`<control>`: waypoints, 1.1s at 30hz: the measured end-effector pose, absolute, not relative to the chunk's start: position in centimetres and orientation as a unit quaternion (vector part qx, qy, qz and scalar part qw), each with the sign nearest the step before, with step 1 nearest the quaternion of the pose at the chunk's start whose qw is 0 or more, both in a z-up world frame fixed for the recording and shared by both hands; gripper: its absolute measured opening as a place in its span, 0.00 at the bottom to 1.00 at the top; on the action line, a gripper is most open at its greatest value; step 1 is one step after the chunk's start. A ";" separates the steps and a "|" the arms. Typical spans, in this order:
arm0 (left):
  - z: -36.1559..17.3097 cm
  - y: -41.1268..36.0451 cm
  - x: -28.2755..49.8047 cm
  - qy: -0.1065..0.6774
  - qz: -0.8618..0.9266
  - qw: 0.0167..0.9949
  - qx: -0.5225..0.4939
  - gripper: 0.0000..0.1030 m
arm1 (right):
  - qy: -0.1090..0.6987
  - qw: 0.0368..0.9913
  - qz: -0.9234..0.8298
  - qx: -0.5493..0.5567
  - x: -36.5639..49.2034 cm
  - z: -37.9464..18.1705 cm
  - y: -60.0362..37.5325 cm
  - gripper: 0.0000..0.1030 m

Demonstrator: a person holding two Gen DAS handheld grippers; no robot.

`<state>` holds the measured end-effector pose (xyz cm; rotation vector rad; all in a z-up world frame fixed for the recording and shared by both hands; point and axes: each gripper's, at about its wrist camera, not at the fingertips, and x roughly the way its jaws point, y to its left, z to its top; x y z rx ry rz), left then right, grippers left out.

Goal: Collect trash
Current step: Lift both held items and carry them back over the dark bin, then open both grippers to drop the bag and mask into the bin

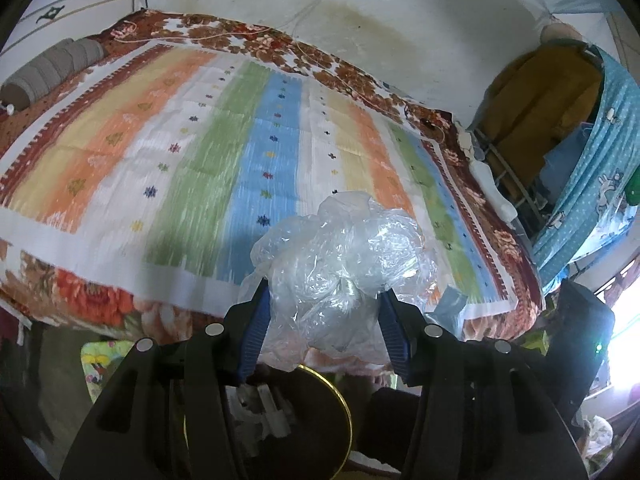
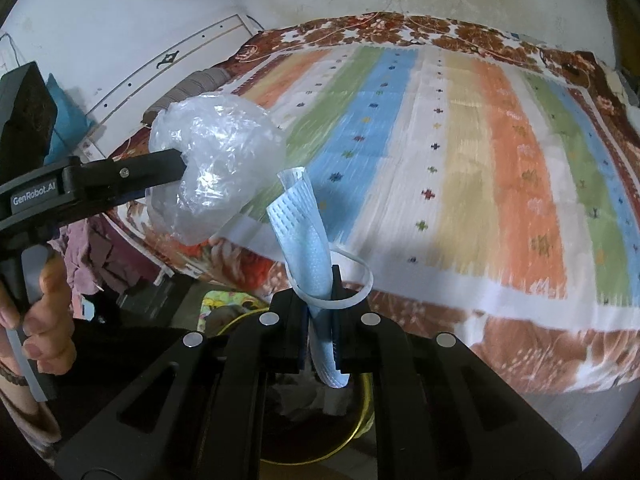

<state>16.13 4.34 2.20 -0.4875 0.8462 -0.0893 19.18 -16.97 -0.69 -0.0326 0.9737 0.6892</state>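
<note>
— So, where do the edges run?

— Both tools hang just off the near edge of the bed (image 1: pixel 120 300), over a dark round bin with a gold rim (image 1: pixel 347 412). The striped quilt (image 1: pixel 248 152) lies flat and bare right across to the stained wall (image 1: pixel 400 40).

— And the grips?

— The left gripper (image 1: pixel 324 308) has its blue pads pressed into a crumpled clear plastic bag (image 1: pixel 344 256), which bulges up and out past the fingertips. The right gripper (image 2: pixel 323 300) is pinched tight on a folded blue face mask (image 2: pixel 304 224) (its white ear loop (image 2: pixel 356 280) curls out to the right side), and the mask stands upright between the fingers.

— How close are the two?

— Near, not touching: from the right wrist view the bag (image 2: pixel 218 168) sits just left of the mask's top, with a hand (image 2: pixel 44 320) on the left tool's handle.

— Anything crowding them?

— A grey bolster (image 1: pixel 52 68) sits far off at the headboard end; a blue patterned curtain (image 1: pixel 600 152) and shelving stand beside the bed's far side. Paper scraps (image 1: pixel 264 404) already lie inside the bin.
</note>
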 end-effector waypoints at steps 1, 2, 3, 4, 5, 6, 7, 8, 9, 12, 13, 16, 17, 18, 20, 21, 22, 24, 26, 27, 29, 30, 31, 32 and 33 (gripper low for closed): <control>2.1 4.3 15.7 0.406 -0.042 0.882 -0.235 0.49 | 0.460 0.827 0.323 -0.011 18.7 -1.0 -17.1 0.08; 1.9 4.3 15.4 0.407 -0.041 0.881 -0.236 0.49 | 0.463 0.826 0.322 -0.009 18.4 -1.2 -17.1 0.08; 1.7 4.2 15.0 0.408 -0.039 0.881 -0.236 0.49 | 0.466 0.824 0.322 -0.007 18.1 -1.5 -17.2 0.08; 1.4 4.2 14.5 0.409 -0.036 0.880 -0.236 0.49 | 0.469 0.822 0.321 -0.005 17.7 -2.0 -17.2 0.08; 1.1 4.1 14.1 0.411 -0.034 0.879 -0.237 0.49 | 0.473 0.821 0.320 -0.005 17.3 -2.4 -17.1 0.08; 0.7 4.0 13.6 0.414 -0.032 0.878 -0.238 0.49 | 0.478 0.818 0.320 -0.005 16.8 -2.9 -17.0 0.08; 0.3 3.9 13.1 0.418 -0.030 0.876 -0.239 0.49 | 0.481 0.816 0.320 -0.004 16.4 -3.2 -17.0 0.08; -0.2 3.9 12.5 0.422 -0.027 0.873 -0.242 0.49 | 0.487 0.813 0.319 -0.002 16.0 -3.7 -16.9 0.08; -0.5 3.9 12.1 0.424 -0.025 0.872 -0.243 0.49 | 0.491 0.811 0.319 0.000 15.7 -4.1 -16.8 0.08; -1.2 3.7 10.7 0.424 -0.012 0.874 -0.236 0.50 | 0.506 0.803 0.315 0.001 14.6 -5.5 -16.7 0.08; -1.3 3.5 10.4 0.426 -0.010 0.875 -0.232 0.50 | 0.509 0.801 0.314 0.002 14.4 -5.9 -16.7 0.08; -2.0 2.9 9.8 0.436 -0.012 0.872 -0.224 0.50 | 0.526 0.792 0.310 0.009 13.7 -7.2 -16.8 0.08; -2.3 2.7 9.6 0.441 -0.011 0.870 -0.222 0.50 | 0.532 0.789 0.308 0.013 13.5 -7.6 -16.8 0.08; -2.6 2.6 9.5 0.446 -0.010 0.868 -0.221 0.50 | 0.535 0.786 0.308 0.014 13.4 -7.8 -16.8 0.08; -3.2 2.4 9.3 0.453 -0.009 0.864 -0.221 0.50 | 0.544 0.782 0.304 0.016 13.2 -8.4 -16.8 0.10; -3.5 2.3 9.2 0.456 -0.006 0.861 -0.223 0.50 | 0.548 0.779 0.303 0.016 13.1 -8.6 -16.8 0.12; -3.7 2.2 9.2 0.459 -0.004 0.859 -0.226 0.51 | 0.555 0.775 0.303 0.020 13.1 -9.0 -16.7 0.14; -4.4 2.3 9.1 0.466 -0.002 0.851 -0.242 0.54 | 0.560 0.772 0.301 0.028 13.2 -9.4 -16.9 0.34; -5.3 2.9 9.3 0.475 -0.011 0.834 -0.283 0.60 | 0.566 0.768 0.298 0.030 13.2 -9.8 -17.0 0.45; -5.5 3.1 9.4 0.478 -0.011 0.828 -0.292 0.64 | 0.568 0.767 0.297 0.031 13.2 -10.0 -17.0 0.45; -5.9 3.3 9.5 0.481 -0.002 0.825 -0.295 0.67 | 0.570 0.766 0.295 0.028 13.2 -10.0 -17.0 0.50; -5.9 3.2 9.5 0.481 0.002 0.827 -0.292 0.69 | 0.570 0.766 0.295 0.025 13.2 -10.0 -16.9 0.55; -5.8 3.1 9.4 0.479 0.003 0.829 -0.287 0.70 | 0.571 0.766 0.295 0.022 13.1 -10.1 -16.9 0.57; -5.7 3.0 9.4 0.479 0.002 0.831 -0.285 0.74 | 0.573 0.764 0.297 0.019 13.1 -10.2 -16.8 0.61; -5.6 3.0 9.4 0.479 0.003 0.831 -0.282 0.78 | 0.574 0.762 0.299 0.017 13.0 -10.2 -16.8 0.65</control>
